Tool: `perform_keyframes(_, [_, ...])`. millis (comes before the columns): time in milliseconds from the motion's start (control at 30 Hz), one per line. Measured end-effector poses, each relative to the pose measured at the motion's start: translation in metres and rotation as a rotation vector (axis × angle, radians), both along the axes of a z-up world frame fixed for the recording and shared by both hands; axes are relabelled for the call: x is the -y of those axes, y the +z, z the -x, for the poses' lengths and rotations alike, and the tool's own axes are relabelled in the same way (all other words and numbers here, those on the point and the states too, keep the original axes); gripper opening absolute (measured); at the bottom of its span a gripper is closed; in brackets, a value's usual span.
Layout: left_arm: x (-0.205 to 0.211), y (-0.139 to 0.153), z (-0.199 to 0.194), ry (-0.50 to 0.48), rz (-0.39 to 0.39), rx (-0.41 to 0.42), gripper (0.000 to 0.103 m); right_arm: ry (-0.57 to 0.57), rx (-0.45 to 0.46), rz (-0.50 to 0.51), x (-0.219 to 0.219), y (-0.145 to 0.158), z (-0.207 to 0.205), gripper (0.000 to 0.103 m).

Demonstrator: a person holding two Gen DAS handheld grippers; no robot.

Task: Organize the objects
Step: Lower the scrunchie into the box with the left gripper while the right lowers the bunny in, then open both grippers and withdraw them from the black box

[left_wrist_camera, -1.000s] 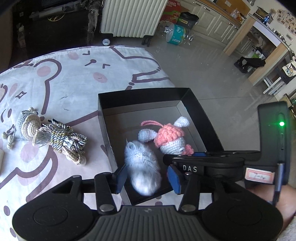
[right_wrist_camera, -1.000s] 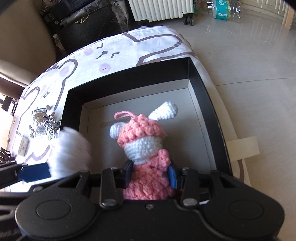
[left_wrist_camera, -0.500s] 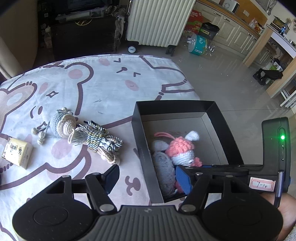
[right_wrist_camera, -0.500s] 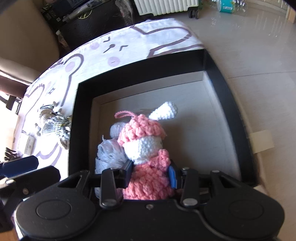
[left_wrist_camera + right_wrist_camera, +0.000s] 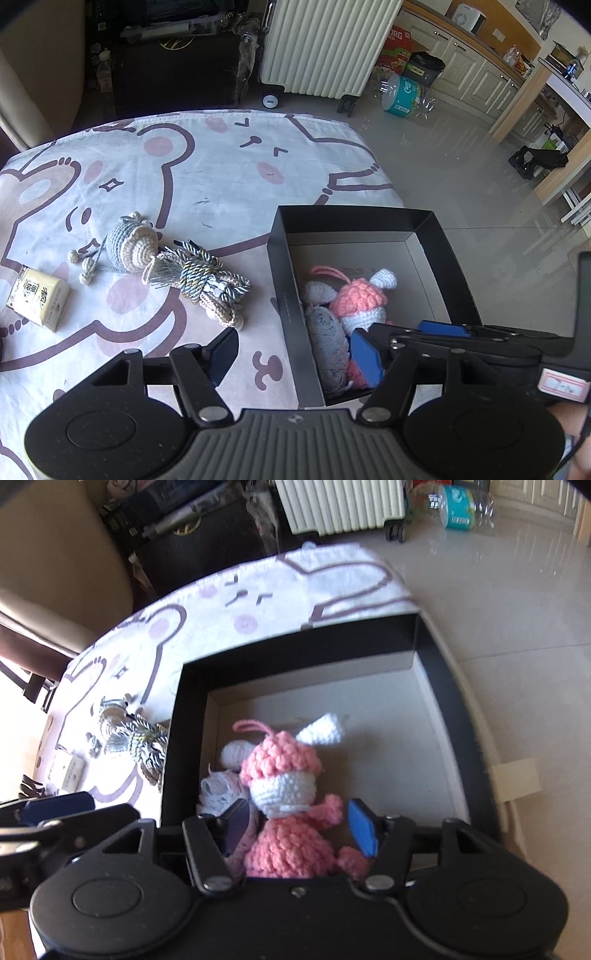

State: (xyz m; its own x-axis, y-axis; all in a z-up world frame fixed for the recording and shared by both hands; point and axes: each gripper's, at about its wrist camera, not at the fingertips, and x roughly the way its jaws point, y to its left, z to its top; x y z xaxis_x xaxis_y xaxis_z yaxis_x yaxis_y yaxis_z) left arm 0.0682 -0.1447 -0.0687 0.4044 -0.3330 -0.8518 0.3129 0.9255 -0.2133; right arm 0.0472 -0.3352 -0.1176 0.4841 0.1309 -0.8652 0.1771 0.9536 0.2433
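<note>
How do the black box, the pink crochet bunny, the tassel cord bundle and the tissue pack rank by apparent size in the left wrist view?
1. black box
2. tassel cord bundle and pink crochet bunny: look alike, and the bunny is partly hidden
3. tissue pack

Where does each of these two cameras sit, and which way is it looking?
Left wrist view: on the left hand-held gripper, looking down over the bear-print cloth and black box; a bit of hand shows.
Right wrist view: on the right hand-held gripper, looking down into the box at the pink crochet bunny; its jaws have just opened around it.
Shared: box, bunny, grey yarn toy, rope bundle.
</note>
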Motion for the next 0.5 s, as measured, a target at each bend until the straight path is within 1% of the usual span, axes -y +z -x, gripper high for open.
perform_keyframes(133, [0.001,0.004,0.003,0.006,0.0,0.012,0.068,-0.025,0.019,0.046,0.007,0.013,0.011,0.062])
perform_keyframes(233, [0.001,0.006,0.006,0.015,-0.007,0.018,0.068,-0.052,0.033,0.062,0.015,0.021,0.018,0.062])
perform_keyframes(500, [0.0,0.01,0.013,0.023,-0.063,0.052,0.069,-0.068,0.087,0.121,0.019,0.045,0.035,0.062])
